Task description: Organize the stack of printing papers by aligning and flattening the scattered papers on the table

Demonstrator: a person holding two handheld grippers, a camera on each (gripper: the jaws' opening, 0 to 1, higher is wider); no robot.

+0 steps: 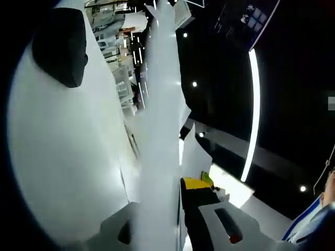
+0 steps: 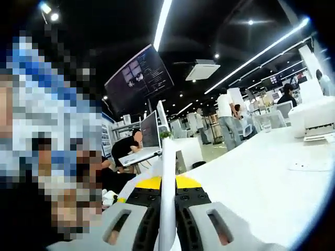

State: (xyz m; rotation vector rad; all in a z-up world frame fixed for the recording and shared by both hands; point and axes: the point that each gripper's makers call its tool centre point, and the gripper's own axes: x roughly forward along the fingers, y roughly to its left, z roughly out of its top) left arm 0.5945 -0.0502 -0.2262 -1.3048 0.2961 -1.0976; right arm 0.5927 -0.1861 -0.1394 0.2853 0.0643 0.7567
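A white paper stack (image 1: 159,130) stands edge-on between the jaws of my left gripper (image 1: 170,209), which is shut on it, and runs up to the top of the left gripper view. The white table (image 1: 68,157) lies along the left there. In the right gripper view the same paper stack (image 2: 167,178) shows as a thin upright strip, with my right gripper (image 2: 168,209) shut on it. A black and yellow part of the other gripper sits just behind the paper in each view: (image 1: 196,193) in the left, (image 2: 152,191) in the right.
A dark rounded object (image 1: 60,47) rests on the table. The white tabletop (image 2: 251,172) stretches right toward a white printer (image 2: 314,117). Standing people (image 2: 227,117) and a seated person by a monitor (image 2: 149,130) are farther back. A blue sleeve (image 1: 309,225) shows at lower right.
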